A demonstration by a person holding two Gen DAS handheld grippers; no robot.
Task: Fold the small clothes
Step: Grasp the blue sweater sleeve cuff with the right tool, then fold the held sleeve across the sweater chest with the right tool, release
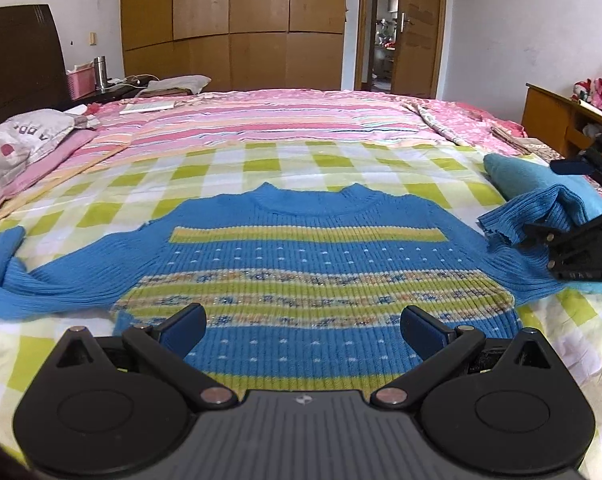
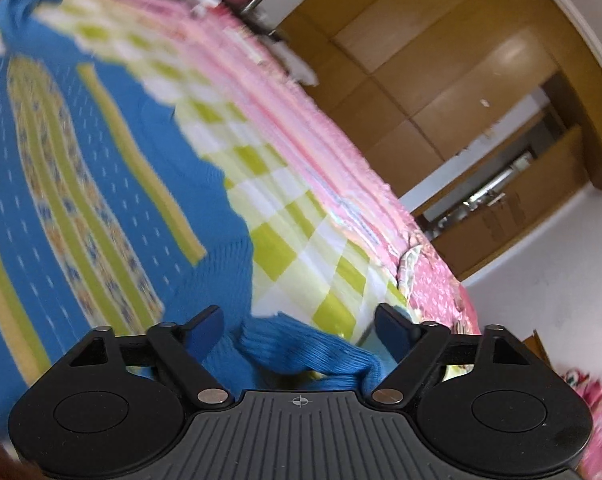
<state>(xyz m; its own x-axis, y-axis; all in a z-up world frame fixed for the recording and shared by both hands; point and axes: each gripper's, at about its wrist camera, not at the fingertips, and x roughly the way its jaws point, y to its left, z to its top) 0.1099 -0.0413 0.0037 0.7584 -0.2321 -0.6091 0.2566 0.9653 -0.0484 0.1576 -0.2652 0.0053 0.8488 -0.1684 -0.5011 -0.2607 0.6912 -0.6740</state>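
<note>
Writing first: only a grey pillow (image 1: 29, 136), far off the blue sweater's (image 1: 313, 264) left sleeve (image 1: 9, 276), with dark letters too creased to read. Small round emblem stamped on each tongs body, no words.

Flat on the bed's green-checked sheet (image 1: 121, 184), front up, collar on the side away from the left tongs (image 1: 303, 330). Left sleeve stretched out, cuff turned up. Right sleeve (image 2: 309, 352) raised off the sheet and bunched, cuff pointing back toward the sweater's chest.

Left tongs wide open over the sweater's hem, nothing between the pads, no hold on anything. Right tongs (image 2: 299, 332) at the sweater's right side, rolled over sideways, jaws well apart, the ribbed sleeve lying loose across the gap; touching near the root of one finger, pads not seen pressing on it.

Edges and room: bare checked sheet all round the sweater's collar and left sleeve. Beyond the collar, pink striped quilt (image 1: 281, 116), then wooden wardrobe (image 1: 233, 20). Just past the right sleeve, a folded blue cloth (image 1: 521, 176), near but apart. Right view blurred.
</note>
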